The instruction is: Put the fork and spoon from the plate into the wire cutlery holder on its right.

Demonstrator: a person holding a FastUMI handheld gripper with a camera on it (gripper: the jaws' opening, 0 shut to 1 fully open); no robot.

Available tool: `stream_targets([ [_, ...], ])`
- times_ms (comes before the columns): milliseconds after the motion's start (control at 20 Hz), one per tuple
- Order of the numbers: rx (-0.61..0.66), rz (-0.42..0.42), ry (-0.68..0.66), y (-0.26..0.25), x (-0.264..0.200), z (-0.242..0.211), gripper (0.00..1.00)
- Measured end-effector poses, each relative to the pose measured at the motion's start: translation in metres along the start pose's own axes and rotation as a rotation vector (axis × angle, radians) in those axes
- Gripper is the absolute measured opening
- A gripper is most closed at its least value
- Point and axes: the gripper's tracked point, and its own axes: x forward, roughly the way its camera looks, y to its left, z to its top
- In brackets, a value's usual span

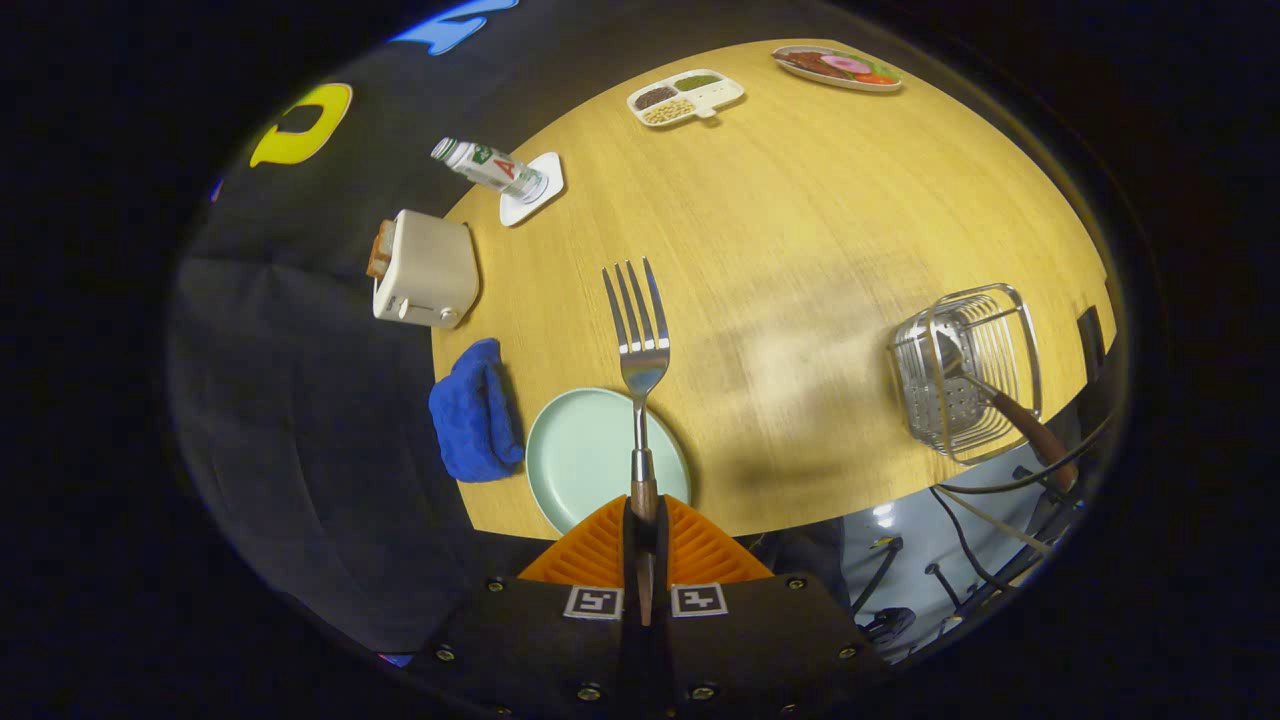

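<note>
Wooden at its handle and steel beyond, the fork (640,390) is pinched between the gripper (645,525) fingers, which press together on the handle from both sides; its tines point straight ahead, raised above the table (820,220). Just under the fork, ahead of the fingers, the pale green plate (585,455) lies bare of cutlery. A blue cloth (472,412) sits beside the plate on its left. Off to the right of the fingers stands the wire cutlery holder (965,370), with the spoon (985,390) already in it, bowl down inside the wires and brown handle leaning out over the table edge. Further ahead on the left are a toaster (425,270) with bread in it and a bottle (490,167) on a coaster (532,190); farthest off lie a divided tray (686,97) and a plate of food (838,68).

By my judgement the fork remains to go into the holder. The grip is far back on a long handle, so the fork may pivot or slip during the swing to the right. Its tines could also catch on the wires or knock the leaning spoon, and a push on the light holder near the edge might tip it.
</note>
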Motion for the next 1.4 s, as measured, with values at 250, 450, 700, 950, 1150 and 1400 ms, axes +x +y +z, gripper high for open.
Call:
stream_targets([
  [250, 0.103, -0.011, -0.054, -0.035, -0.026, 0.007, 0.03],
  [450, 0.161, -0.036, -0.066, -0.065, -0.041, 0.001, 0.03],
  [700, 0.230, -0.065, -0.044, -0.098, -0.045, -0.013, 0.04],
  [950, 0.290, -0.069, 0.024, -0.113, -0.039, -0.023, 0.03],
  [1150, 0.322, -0.068, 0.066, -0.119, -0.034, -0.028, 0.03],
  [1400, 0.338, -0.082, 0.025, -0.124, -0.038, -0.017, 0.09],
])
